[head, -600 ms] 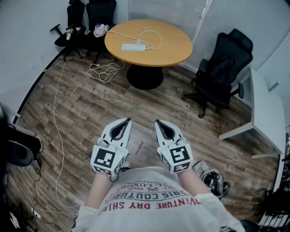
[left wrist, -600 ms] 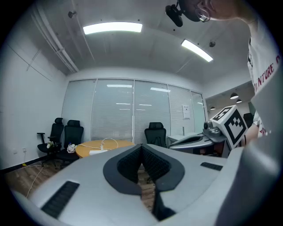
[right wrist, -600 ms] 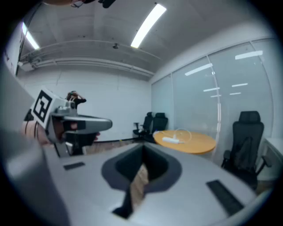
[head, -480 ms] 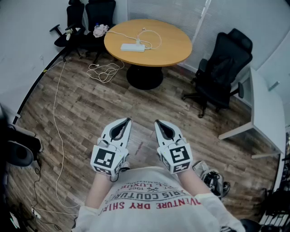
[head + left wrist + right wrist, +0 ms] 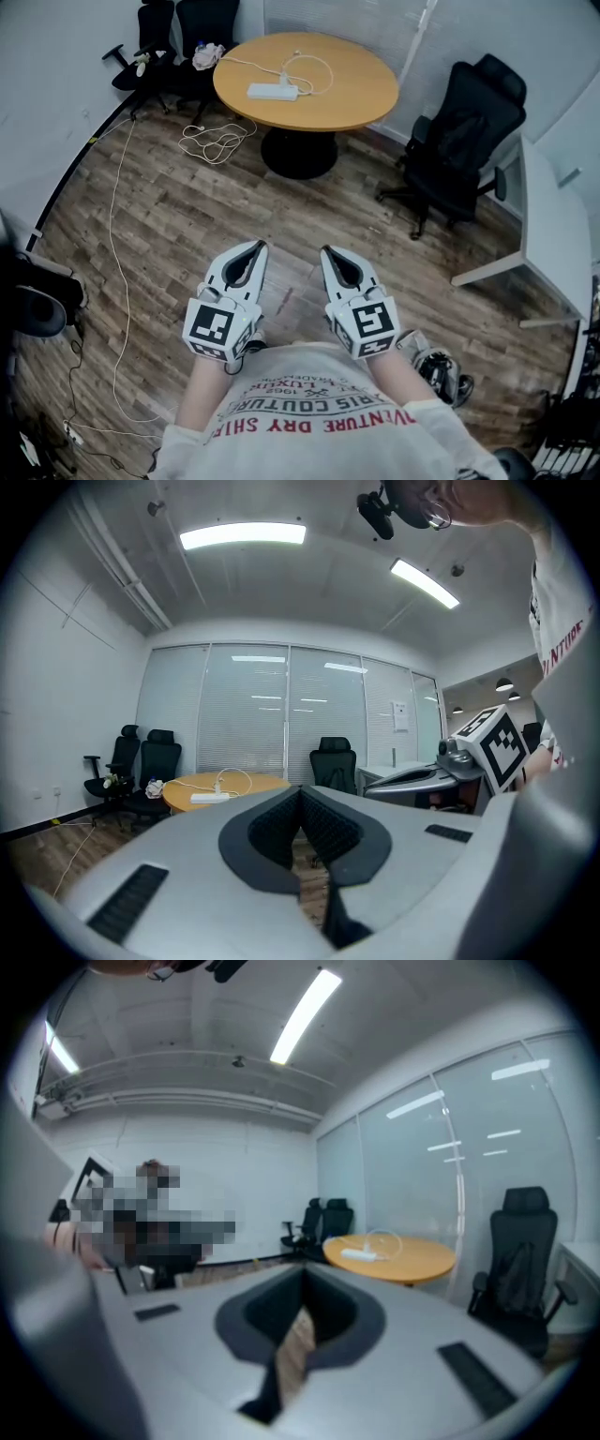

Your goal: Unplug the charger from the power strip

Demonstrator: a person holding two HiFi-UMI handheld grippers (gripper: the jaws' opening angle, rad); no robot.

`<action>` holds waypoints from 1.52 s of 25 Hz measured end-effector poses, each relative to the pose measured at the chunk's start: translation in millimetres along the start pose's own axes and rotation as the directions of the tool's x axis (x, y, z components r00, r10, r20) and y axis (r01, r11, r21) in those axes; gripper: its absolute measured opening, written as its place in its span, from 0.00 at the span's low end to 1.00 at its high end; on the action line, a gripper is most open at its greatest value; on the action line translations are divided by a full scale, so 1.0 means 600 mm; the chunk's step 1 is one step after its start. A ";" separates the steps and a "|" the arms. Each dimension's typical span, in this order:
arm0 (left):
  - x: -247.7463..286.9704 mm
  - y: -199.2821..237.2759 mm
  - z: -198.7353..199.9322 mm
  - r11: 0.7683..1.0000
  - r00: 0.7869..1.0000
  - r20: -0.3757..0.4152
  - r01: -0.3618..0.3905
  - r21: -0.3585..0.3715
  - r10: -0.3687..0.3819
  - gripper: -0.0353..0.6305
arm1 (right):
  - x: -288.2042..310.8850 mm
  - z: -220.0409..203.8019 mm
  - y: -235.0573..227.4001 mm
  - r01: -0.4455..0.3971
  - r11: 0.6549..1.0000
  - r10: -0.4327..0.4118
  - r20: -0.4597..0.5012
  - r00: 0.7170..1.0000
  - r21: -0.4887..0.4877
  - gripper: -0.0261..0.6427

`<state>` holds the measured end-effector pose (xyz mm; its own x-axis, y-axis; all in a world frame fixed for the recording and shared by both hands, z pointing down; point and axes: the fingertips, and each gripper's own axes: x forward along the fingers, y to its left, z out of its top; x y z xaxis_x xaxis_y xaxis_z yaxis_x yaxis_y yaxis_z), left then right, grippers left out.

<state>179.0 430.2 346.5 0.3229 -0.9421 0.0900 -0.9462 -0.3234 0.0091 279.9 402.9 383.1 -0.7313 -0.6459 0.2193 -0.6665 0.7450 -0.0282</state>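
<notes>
A white power strip [image 5: 272, 91] lies on the round wooden table [image 5: 361, 103] far across the room, with a white charger cable [image 5: 314, 67] looped beside it. The charger itself is too small to make out. Both grippers are held close to my body, well short of the table. My left gripper [image 5: 258, 246] is shut with nothing in it, and so is my right gripper [image 5: 326, 251]. In the left gripper view the strip [image 5: 210, 798] shows beyond the closed tips of the left gripper [image 5: 301, 789]. The right gripper view shows the strip [image 5: 361, 1254] past the right gripper [image 5: 305, 1274].
A black office chair [image 5: 464, 141] stands right of the table, and two more chairs [image 5: 178, 37] stand behind it at the left. A coiled white cord [image 5: 216, 145] trails over the wooden floor. A white desk [image 5: 553, 234] runs along the right side.
The table has slid slightly up and left in the head view. Both grippers stay shut in the same pose by my body.
</notes>
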 end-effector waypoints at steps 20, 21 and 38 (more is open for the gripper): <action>0.117 0.178 -0.051 0.999 0.999 -0.050 0.010 -0.035 -0.012 0.10 | 0.208 -0.011 -0.042 -0.017 0.999 0.012 -0.084 0.996 -0.052 0.08; 0.132 0.201 -0.047 0.999 0.999 -0.047 0.024 -0.035 -0.025 0.10 | 0.232 -0.005 -0.047 -0.002 0.999 -0.003 -0.088 0.996 -0.053 0.08; 0.338 0.594 -0.026 0.986 0.991 -0.053 0.116 -0.119 -0.123 0.10 | 0.620 0.098 -0.136 0.183 0.983 -0.181 -0.083 0.980 0.025 0.08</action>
<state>-93.1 125.3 383.5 0.4356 -0.8890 0.1413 -0.8979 -0.4182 0.1375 53.5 92.2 409.7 -0.5844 -0.7537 0.3005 -0.7925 0.6097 -0.0120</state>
